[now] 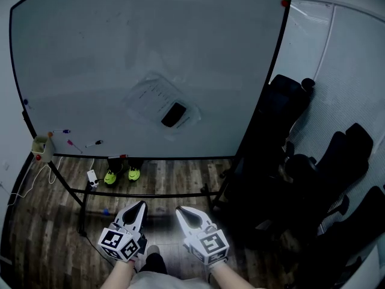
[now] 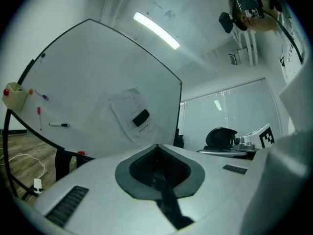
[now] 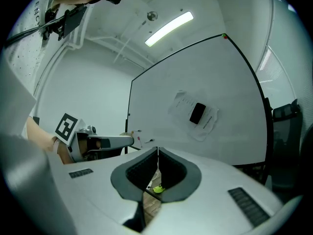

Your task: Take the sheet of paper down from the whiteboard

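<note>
The whiteboard (image 1: 90,53) stands on a dark wheeled frame (image 1: 144,194) at the far side of a wooden floor (image 1: 36,233). The sheet of paper (image 1: 147,98) is on the board a little right of its middle and somewhat low, tilted, with faint lines of print. A black block (image 1: 174,114) sits on the sheet's lower right part. The sheet's edges look slightly lifted and wrinkled.

Both grippers are at the near edge, side by side and close together, pointing level toward the board and well apart from it. The left gripper (image 1: 139,205) has its fingers (image 2: 98,190) closed tip to tip, gripping only each other. The right gripper (image 1: 180,211) is the same: its fingers (image 3: 210,190) meet along a thin seam. Through the small gap behind their tips a bit of floor and a yellow-green shoe show.

Along the board's lower left lie a few markers (image 1: 93,143). A small pale box (image 1: 42,144) hangs at its left edge. Red and green dots (image 1: 285,0) sit at the top right corner. A pair of yellow-green shoes (image 1: 120,175) rests on the floor under the board. Black office chairs (image 1: 289,101) crowd the right side, against a pale wall.
</note>
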Tool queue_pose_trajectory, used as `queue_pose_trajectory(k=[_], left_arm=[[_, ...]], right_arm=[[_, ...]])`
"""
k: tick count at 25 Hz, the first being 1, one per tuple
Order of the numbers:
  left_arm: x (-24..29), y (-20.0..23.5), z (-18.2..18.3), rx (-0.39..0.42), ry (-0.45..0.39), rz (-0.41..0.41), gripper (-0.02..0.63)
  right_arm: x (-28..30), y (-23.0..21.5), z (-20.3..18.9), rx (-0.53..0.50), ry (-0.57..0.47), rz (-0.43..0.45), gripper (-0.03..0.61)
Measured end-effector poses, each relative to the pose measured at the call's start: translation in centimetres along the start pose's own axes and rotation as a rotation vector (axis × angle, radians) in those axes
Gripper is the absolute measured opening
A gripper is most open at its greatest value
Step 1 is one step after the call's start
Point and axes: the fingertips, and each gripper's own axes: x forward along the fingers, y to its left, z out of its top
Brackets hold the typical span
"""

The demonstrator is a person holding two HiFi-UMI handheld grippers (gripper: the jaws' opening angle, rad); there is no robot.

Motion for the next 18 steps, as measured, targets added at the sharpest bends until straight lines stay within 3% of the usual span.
queue_pose_trajectory(k=[5,18], left_arm=[[2.4,1.7,-0.4,0.002,-0.009,-0.004,0.015],[11.7,8.5,2.6,0.011,-0.038,-0.021,0.015]], right_arm=[[2.3,-1.7,-0.5,-0.006,0.001,0.0,0.02],[11.8,-7.5,0.8,-0.019,0.009,-0.022,0.02]])
